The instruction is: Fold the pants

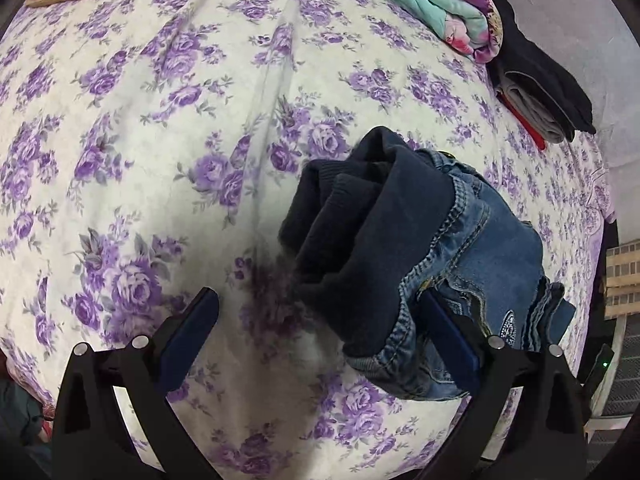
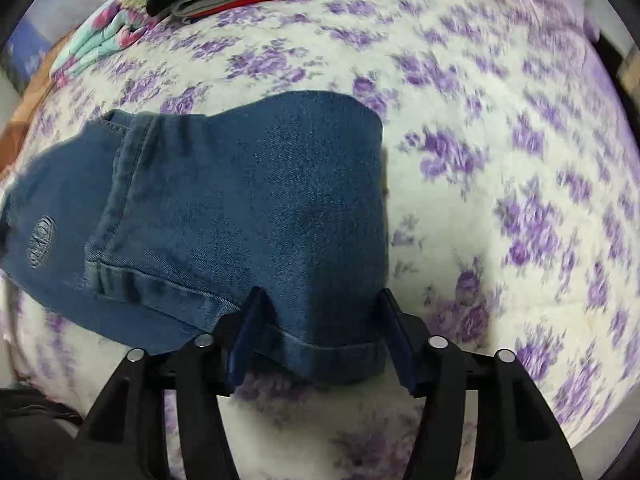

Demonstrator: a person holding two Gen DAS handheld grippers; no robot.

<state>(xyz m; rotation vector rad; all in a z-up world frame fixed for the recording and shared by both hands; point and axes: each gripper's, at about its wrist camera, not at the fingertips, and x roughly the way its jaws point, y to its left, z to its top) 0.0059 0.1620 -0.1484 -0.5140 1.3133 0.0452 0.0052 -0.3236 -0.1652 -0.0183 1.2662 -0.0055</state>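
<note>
The folded denim pants (image 2: 240, 208) lie on the purple-flowered bedsheet (image 2: 500, 160), left of centre in the right wrist view, with no container in sight. The right gripper (image 2: 320, 332) stands partly open, its blue pads astride the hemmed end at the bottom without pressing it. In the left wrist view, the left gripper (image 1: 316, 336) gapes wide, its right pad touching the pants' waistband at lower right.

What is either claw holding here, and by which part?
Nothing is clearly held. The left claw is open beside the jeans. The right claw straddles the hem with its pads apart, not clamping.
</note>
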